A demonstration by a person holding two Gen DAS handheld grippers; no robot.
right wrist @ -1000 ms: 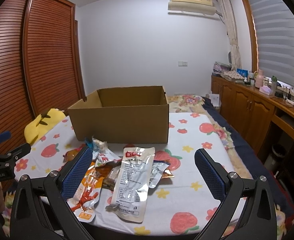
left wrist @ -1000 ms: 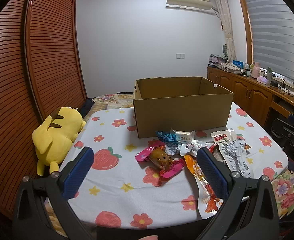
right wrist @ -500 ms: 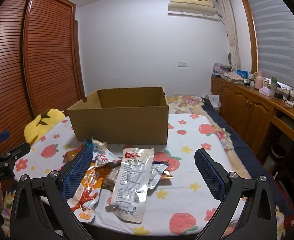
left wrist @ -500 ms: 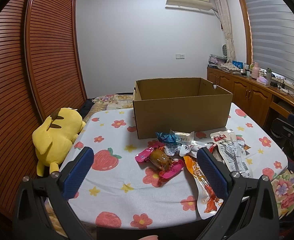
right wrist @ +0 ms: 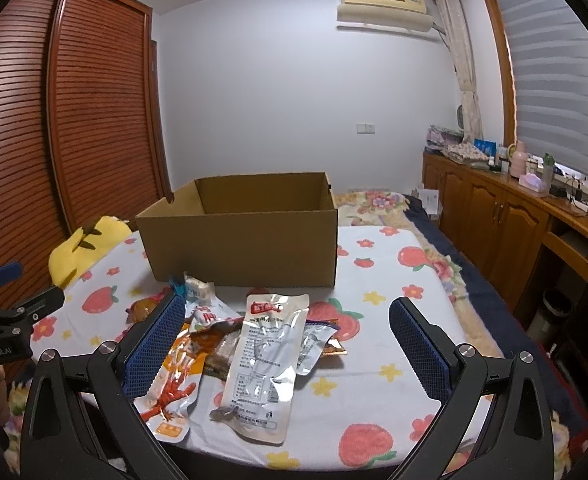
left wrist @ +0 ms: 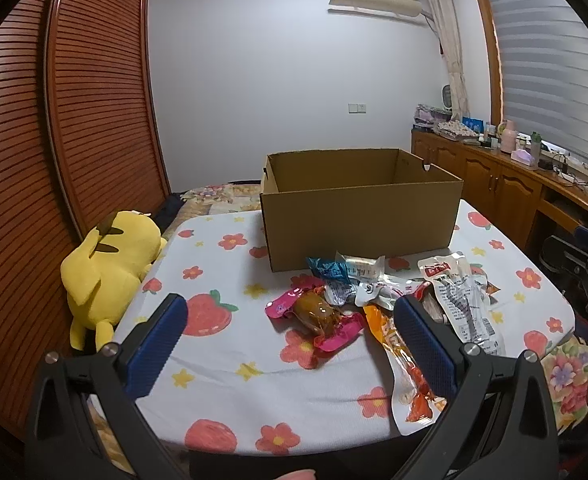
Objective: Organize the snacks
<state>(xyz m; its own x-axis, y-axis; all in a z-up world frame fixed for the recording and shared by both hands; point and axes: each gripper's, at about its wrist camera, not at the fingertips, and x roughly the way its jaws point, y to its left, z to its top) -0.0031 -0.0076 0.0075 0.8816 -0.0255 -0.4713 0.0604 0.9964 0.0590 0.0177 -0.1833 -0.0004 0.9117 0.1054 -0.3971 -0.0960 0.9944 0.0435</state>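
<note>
Standing open-topped, cardboard box [right wrist: 241, 236], inside unseen, snack packets [right wrist: 261, 344] in front, both grippers' fingers [left wrist: 422, 344] wide apart, empty

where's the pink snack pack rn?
Left wrist view: pink snack pack lies on the tablecloth, left end of the snack pile, before the cardboard box.

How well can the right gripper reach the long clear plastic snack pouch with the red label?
Probably yes. The right gripper is open, and the long clear plastic snack pouch with the red label lies topmost on the pile, straight ahead between its fingers, nothing covering it.
</note>
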